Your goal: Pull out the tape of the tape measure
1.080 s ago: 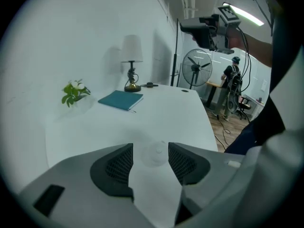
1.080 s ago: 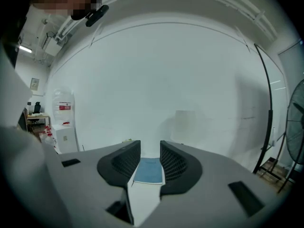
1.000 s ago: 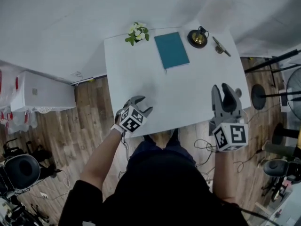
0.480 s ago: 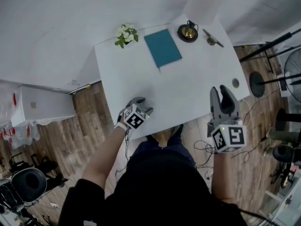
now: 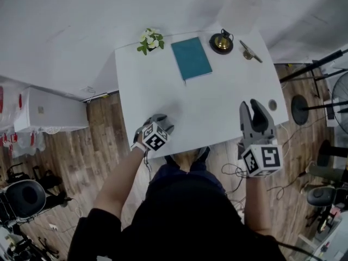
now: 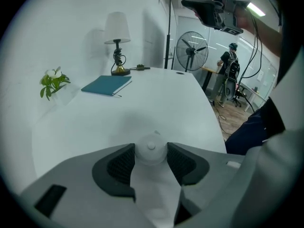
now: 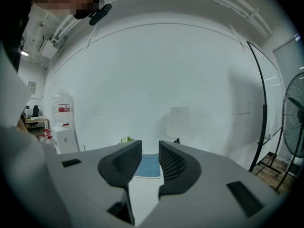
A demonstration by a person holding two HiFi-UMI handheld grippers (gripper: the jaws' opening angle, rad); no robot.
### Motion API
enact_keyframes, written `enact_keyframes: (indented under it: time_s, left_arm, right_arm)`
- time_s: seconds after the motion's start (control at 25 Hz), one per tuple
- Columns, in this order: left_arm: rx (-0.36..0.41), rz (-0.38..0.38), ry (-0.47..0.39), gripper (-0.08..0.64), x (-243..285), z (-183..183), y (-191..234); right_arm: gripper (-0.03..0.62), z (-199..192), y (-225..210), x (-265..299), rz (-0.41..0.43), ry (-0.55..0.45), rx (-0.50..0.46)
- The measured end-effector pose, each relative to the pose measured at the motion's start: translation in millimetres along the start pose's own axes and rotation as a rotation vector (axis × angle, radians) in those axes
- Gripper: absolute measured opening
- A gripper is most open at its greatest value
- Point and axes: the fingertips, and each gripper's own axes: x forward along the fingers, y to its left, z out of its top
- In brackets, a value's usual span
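A small round white tape measure (image 6: 151, 154) with a button at its centre sits on the white table (image 5: 217, 102) near the front left edge. My left gripper (image 6: 151, 148) points steeply down over it; its jaws have just been closing and both pads touch the case's sides. In the head view the left gripper (image 5: 163, 122) hides the case. My right gripper (image 5: 253, 107) hovers over the table's front right corner, pointing almost level. Its jaws have just been closing too, but a narrow gap remains and the right gripper (image 7: 150, 148) holds nothing.
At the table's far side lie a teal notebook (image 5: 191, 58), a small green plant (image 5: 150, 39), a brass-based lamp (image 5: 221, 42) and a small metal item (image 5: 250, 51). A cable hole (image 5: 272, 106) sits near the right edge. A fan (image 6: 192, 50) and stands occupy the floor to the right.
My left gripper has sunk toward the table's front edge and its jaws have come in on the tape measure. The right gripper has drifted slightly and narrowed.
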Motion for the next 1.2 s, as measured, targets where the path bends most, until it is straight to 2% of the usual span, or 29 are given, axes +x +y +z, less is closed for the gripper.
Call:
enact_keyframes:
  time_s: [0.12,0.24,0.4,0.68,1.0,1.2]
  left_arm:
    - [-0.026,0.047,0.017,0.213,-3.8,0.3,3.2]
    - [-0.032,0.097,-0.010,0.213,-16.0,14.7,9.1]
    - [-0.007,0.184,-0.095,0.213,-49.4,55.2,18.8]
    - [0.049,0.343,-0.305,0.213,-133.0,152.5,39.2]
    - [0.192,0.506,-0.504,0.213,-218.3,252.2,34.9]
    - [0.305,0.592,-0.603,0.213,-265.3,304.1,21.2]
  right_arm:
    - [0.112,3.3,-5.2,1.4,0.025,-0.006,-0.005]
    - [0.109,4.1,-11.0,3.5,0.051,-0.011,-0.007]
    - [0.105,7.4,-14.2,6.5,0.086,-0.027,0.003]
    - [0.104,31.8,-3.8,17.9,0.159,-0.089,-0.019]
    - [0.103,71.0,2.3,22.2,0.201,-0.163,-0.061]
    - [0.103,104.2,17.0,14.8,0.197,-0.187,-0.226]
